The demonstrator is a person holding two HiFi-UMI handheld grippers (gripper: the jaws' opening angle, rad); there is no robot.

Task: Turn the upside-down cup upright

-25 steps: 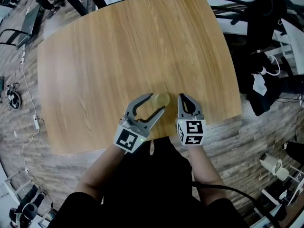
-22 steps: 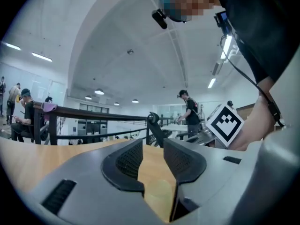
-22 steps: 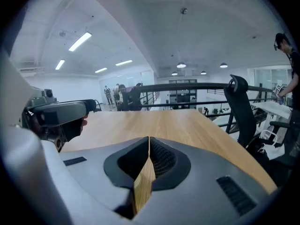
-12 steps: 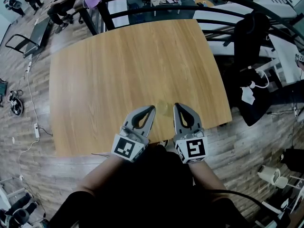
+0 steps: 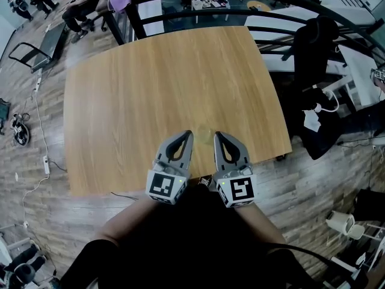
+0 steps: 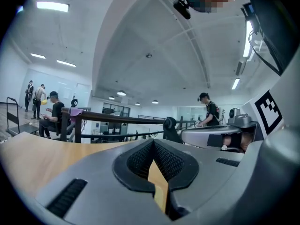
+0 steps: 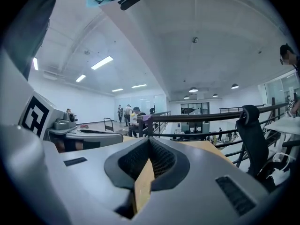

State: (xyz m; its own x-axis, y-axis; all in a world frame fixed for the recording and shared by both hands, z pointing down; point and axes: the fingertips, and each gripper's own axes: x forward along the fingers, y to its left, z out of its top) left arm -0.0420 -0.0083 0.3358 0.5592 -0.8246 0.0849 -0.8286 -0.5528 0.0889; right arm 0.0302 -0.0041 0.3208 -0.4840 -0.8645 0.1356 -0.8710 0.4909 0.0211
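**Change noted.** A second ago the left claw [image 5: 188, 135] stood wide apart around the cup [image 5: 205, 137]. It is now pressed together with nothing in it, as its own view confirms. The right claw [image 5: 217, 135] was together then and is together now, also empty. Both have drawn back from the cup toward the person.

**Reading.** The cup is released and stands free, so the handling looks finished or paused. Whether its rim faces up cannot be told, because only a pale sliver shows.

**Location.** The cup sits on the surface [image 5: 168, 71] near its front edge, about midway along, showing between the two claw tips.

**Count.**
- Cup — one
- Claws — two, both together and empty
- Surface — one, wooden, carrying nothing else
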